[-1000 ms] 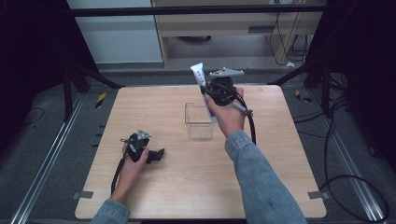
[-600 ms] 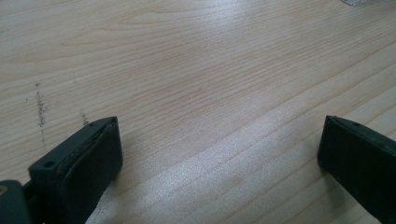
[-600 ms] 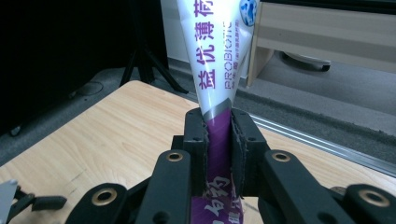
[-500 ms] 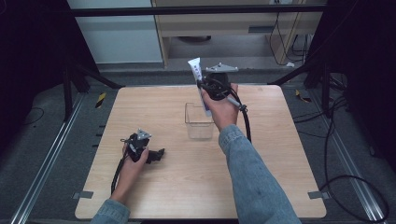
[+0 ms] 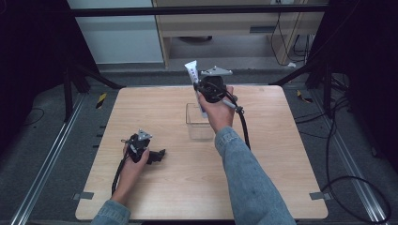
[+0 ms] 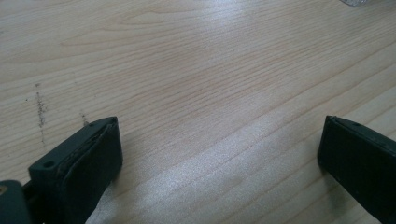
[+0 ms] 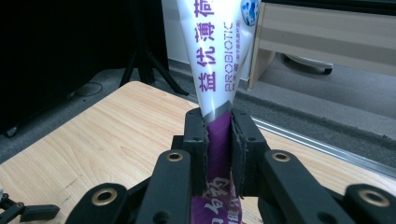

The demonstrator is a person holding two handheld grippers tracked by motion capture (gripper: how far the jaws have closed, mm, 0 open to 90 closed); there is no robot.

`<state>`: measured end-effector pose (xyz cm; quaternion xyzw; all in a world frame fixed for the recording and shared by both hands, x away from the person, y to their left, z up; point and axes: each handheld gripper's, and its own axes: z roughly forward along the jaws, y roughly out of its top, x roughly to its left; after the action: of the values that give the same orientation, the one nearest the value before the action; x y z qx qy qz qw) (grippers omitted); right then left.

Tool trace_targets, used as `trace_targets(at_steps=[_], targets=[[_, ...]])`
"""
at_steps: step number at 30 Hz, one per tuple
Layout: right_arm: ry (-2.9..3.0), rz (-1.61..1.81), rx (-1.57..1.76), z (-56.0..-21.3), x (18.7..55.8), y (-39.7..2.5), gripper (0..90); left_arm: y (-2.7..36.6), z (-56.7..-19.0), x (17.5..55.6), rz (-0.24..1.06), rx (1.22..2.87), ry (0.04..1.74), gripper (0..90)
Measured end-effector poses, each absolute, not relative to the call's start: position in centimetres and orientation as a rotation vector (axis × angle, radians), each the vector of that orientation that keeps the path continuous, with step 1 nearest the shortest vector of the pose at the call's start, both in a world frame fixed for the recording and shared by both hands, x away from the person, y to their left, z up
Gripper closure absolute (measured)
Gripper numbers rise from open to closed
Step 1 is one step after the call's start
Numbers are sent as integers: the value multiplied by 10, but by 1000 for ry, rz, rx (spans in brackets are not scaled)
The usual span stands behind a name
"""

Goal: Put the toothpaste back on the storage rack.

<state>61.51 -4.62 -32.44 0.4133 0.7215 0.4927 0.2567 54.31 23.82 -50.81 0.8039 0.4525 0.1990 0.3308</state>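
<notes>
**One tube gripped over the far side of the table**

Two grippers are working at the wooden table (image 5: 281, 154) in the high view. The right gripper (image 5: 201, 88) is reaching toward the far edge, lifted above the tabletop, and its fingers (image 7: 196, 140) are clenching a toothpaste tube (image 7: 219, 60) by its purple lower part. In the right gripper view the tube is standing nearly upright between the two black pads, its white upper part widening toward a flat crimped end at the top, with purple lettering and the word PROBIOTIC running along it. The purple part is running down between the fingers and out of the bottom of that view.

In the high view the white end of the tube is poking up just left of the grey plate on the right gripper, and the tube is hanging over the far rim of a clear plastic box (image 5: 199, 129) that is sitting near the middle of the table. Whether the tube is touching the box is not clear.

The left gripper (image 5: 159, 154) is resting low at the near left of the table, well apart from the box. In the left gripper view its fingers (image 6: 79, 163) are spread wide, grasping nothing, with bare wood grain between them.
</notes>
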Motion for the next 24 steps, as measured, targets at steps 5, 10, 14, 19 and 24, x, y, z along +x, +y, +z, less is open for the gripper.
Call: trace_targets(at_steps=[5, 10, 14, 19, 24], targets=[[1967, 1320, 1118, -330, 616, -44, 782, 238, -508, 543, 520, 2101, 1183, 0], [1969, 1310, 1114, -334, 617, -42, 782, 238, -508, 543, 519, 2100, 1185, 0], [1970, 1305, 1109, -338, 619, -41, 783, 238, -508, 543, 518, 2099, 1186, 0], [1970, 1305, 1118, -342, 618, -40, 782, 238, -508, 543, 519, 2100, 1185, 0], [1979, 1301, 1122, -350, 618, -41, 783, 238, -508, 543, 518, 2099, 1186, 0]])
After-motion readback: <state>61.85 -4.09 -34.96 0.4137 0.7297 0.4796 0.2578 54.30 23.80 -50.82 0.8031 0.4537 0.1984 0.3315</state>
